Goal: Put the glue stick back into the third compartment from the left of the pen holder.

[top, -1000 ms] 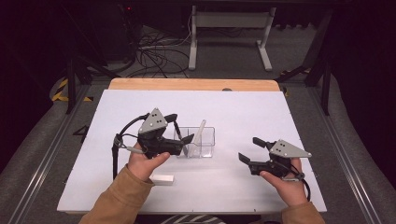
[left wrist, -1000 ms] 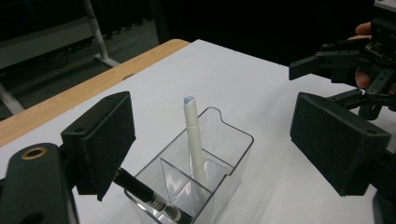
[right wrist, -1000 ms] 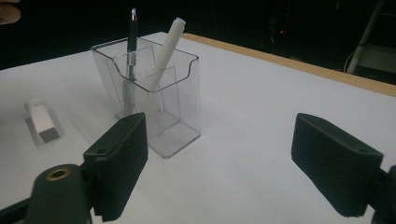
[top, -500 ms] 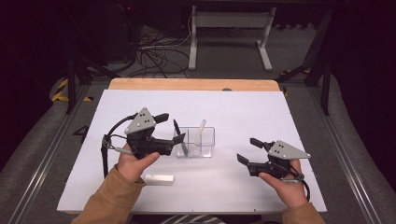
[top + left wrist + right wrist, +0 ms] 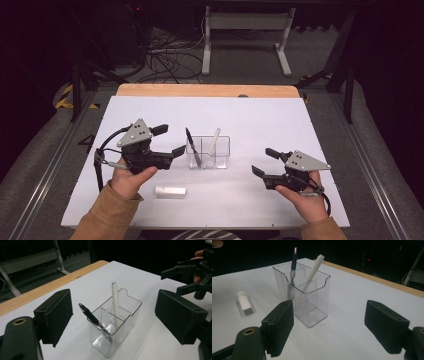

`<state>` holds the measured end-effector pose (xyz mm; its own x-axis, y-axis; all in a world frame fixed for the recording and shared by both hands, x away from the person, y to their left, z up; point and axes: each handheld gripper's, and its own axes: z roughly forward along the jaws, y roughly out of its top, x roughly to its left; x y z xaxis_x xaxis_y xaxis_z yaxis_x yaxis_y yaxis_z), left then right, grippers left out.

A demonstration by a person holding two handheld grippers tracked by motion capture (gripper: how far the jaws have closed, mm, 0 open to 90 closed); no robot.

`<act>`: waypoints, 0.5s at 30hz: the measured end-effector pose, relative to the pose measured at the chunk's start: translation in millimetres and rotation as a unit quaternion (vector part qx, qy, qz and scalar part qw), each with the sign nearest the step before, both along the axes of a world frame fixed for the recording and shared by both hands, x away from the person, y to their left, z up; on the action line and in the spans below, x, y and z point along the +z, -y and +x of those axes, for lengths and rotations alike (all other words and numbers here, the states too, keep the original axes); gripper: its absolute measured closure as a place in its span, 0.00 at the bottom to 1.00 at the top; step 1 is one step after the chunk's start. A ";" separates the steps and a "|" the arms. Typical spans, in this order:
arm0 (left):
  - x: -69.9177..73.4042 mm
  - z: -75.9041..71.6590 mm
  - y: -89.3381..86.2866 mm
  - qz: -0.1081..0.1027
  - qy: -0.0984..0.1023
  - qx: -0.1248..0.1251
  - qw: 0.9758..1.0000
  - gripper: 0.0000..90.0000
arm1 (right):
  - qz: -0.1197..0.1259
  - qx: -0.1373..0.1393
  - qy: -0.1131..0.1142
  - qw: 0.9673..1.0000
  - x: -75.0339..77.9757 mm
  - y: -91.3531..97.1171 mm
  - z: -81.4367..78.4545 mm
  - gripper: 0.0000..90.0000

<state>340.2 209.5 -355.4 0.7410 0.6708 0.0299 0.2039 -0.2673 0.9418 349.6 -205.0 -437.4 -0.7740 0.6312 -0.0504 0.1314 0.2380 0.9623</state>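
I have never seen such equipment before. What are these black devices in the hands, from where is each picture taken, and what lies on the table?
A person sits at a white table and holds a hand-operated grasping tool in each hand; there is no robot arm. The high view looks down from above: the left tool and the right tool are both open and hold nothing. The other two pictures come from small cameras riding on each tool, so the two black pads at the bottom are that tool's own jaws. In the middle stands a clear divided holder containing a black pen and a white pen, in separate compartments. A small white eraser-like block lies on the table near the left hand.
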 end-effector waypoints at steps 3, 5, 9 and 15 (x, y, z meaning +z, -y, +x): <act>-0.3 -1.3 -2.4 -0.002 -0.001 -0.007 1.000 0.17 | 0.000 0.003 0.003 1.000 0.6 -1.0 -0.5 0.27; -0.5 -2.3 -4.7 -0.004 -0.001 -0.012 1.000 0.17 | -0.001 0.006 0.004 1.000 1.7 -1.8 -1.4 0.28; 0.6 -5.8 -11.6 -0.013 0.001 -0.010 1.000 0.16 | -0.001 0.016 0.008 1.000 6.1 -5.8 -4.4 0.30; 1.9 -8.1 -26.2 -0.021 0.000 0.004 1.000 0.16 | -0.011 0.041 0.008 0.999 10.2 -19.2 -7.4 0.33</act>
